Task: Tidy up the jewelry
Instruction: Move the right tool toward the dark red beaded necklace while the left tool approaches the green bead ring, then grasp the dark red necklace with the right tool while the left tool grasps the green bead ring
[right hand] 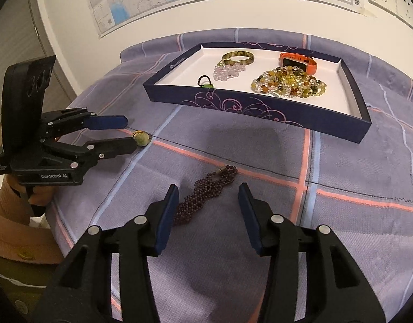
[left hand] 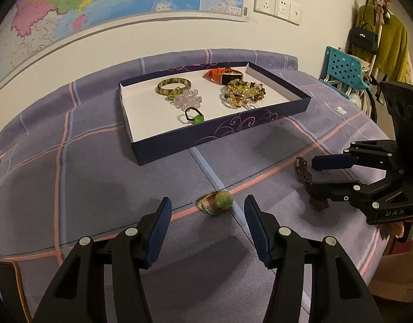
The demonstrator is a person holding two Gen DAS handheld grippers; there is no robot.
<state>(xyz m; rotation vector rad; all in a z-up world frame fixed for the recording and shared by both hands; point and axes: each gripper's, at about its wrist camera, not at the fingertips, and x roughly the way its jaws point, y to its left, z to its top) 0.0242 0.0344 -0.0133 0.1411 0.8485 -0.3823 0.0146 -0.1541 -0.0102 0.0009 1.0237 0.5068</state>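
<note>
A ring with a green bead (left hand: pixel 220 204) lies on the purple checked cloth, just ahead of and between the fingertips of my left gripper (left hand: pixel 207 202), which is open and not touching it. A dark purple beaded bracelet (right hand: pixel 201 191) lies twisted on the cloth between the spread fingers of my right gripper (right hand: pixel 207 188), also open, pads clear of it. Behind both stands a dark blue tray (left hand: pixel 220 132) with a white floor. It holds a green bangle (left hand: pixel 174 84), an orange watch (left hand: pixel 224 76), amber beads (left hand: pixel 244 92), clear crystal beads and a small green-stone ring.
The right gripper (left hand: pixel 314 175) hovers over the bracelet (left hand: pixel 303 171) near the table's right edge. The left gripper (right hand: pixel 130 132) is held by a hand in an orange sleeve (right hand: pixel 7 215) at the left edge. A wall map, sockets, a teal crate (left hand: pixel 343 67) and hanging clothes lie beyond.
</note>
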